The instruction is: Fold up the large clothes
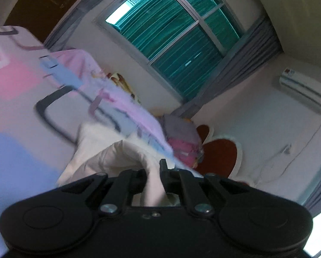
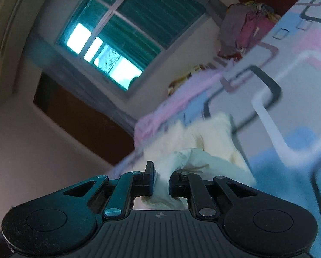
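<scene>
A white garment (image 1: 117,157) lies bunched on the patterned bedsheet (image 1: 16,99). My left gripper (image 1: 152,175) is shut on a fold of it, and the cloth runs up between the black fingers (image 1: 163,167) and back under the gripper body. In the right wrist view the same white garment (image 2: 203,142) rises off the bedsheet (image 2: 289,111). My right gripper (image 2: 161,177) is shut on another pinched edge of it, with cloth bulging out behind the pads. Both views are tilted and blurred. The rest of the garment is hidden behind the lifted folds.
A pile of pink, grey and yellow clothes (image 1: 182,137) lies at the far end of the bed, next to a red headboard (image 1: 218,157). Behind stand a window with green blinds (image 1: 171,38), grey curtains (image 1: 246,64), an air conditioner (image 1: 304,90) and a dark door (image 2: 78,116).
</scene>
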A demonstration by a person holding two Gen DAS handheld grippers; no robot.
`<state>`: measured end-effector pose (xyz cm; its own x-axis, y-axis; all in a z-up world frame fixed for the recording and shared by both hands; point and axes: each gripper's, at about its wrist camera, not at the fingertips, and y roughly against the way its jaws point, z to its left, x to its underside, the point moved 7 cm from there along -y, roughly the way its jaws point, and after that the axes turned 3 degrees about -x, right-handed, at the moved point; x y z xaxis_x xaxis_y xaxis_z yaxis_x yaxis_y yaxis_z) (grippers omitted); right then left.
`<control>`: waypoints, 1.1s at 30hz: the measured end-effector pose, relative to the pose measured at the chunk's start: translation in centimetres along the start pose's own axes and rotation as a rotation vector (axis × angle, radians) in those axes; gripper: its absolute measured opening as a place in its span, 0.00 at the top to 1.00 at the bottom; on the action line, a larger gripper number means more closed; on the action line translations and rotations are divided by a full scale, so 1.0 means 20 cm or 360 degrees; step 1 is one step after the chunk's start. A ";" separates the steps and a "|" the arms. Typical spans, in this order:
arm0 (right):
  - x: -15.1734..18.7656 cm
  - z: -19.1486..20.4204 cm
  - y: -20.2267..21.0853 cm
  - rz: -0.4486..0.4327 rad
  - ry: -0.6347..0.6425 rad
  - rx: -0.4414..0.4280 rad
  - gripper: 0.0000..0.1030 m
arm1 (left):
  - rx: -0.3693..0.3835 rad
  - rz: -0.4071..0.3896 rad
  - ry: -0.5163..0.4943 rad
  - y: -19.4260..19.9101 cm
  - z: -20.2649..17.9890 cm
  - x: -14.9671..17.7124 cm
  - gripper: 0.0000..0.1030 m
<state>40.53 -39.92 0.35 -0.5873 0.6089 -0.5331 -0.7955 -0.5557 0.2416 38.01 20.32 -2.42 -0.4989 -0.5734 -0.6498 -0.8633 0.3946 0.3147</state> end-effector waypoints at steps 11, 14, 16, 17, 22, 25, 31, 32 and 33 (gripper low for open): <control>-0.55 -0.30 -0.87 0.0073 -0.0189 0.0115 0.87 | -0.0151 0.0139 -0.0023 -0.92 0.17 -0.37 0.87; -0.59 -0.46 -0.98 0.0005 -0.0251 0.0227 0.22 | -0.0222 0.0145 0.0023 -1.06 0.31 -0.40 0.68; -0.62 -0.49 -0.98 -0.0081 -0.0142 0.0264 0.17 | -0.0272 0.0097 0.0019 -1.10 0.38 -0.42 0.43; -0.61 -0.51 -1.00 -0.0050 -0.0127 0.0265 0.17 | -0.0325 0.0070 -0.0010 -1.10 0.41 -0.43 0.31; -0.54 -0.61 -1.11 0.0134 0.0117 0.0419 0.18 | -0.0369 0.0183 -0.0114 -1.20 0.51 -0.45 0.29; -0.50 -0.64 -1.23 0.0241 0.0262 0.0492 0.18 | -0.0388 0.0385 -0.0208 -1.34 0.56 -0.44 0.29; -0.41 -0.67 -1.42 0.0439 0.0446 0.0577 0.90 | -0.0387 0.0587 -0.0269 -1.50 0.63 -0.37 0.98; -0.41 -0.66 -1.43 0.0421 0.0502 0.0569 0.93 | -0.0369 0.0585 -0.0314 -1.50 0.61 -0.36 0.98; -0.42 -0.62 -1.40 0.0369 0.0560 0.0568 0.94 | -0.0357 0.0528 -0.0388 -1.49 0.57 -0.37 0.98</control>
<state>69.59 -36.37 -12.03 -0.7164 0.2333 -0.6576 -0.6885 -0.3891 0.6120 68.18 20.97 -14.90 -0.7415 -0.2466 -0.6240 -0.6688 0.3474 0.6573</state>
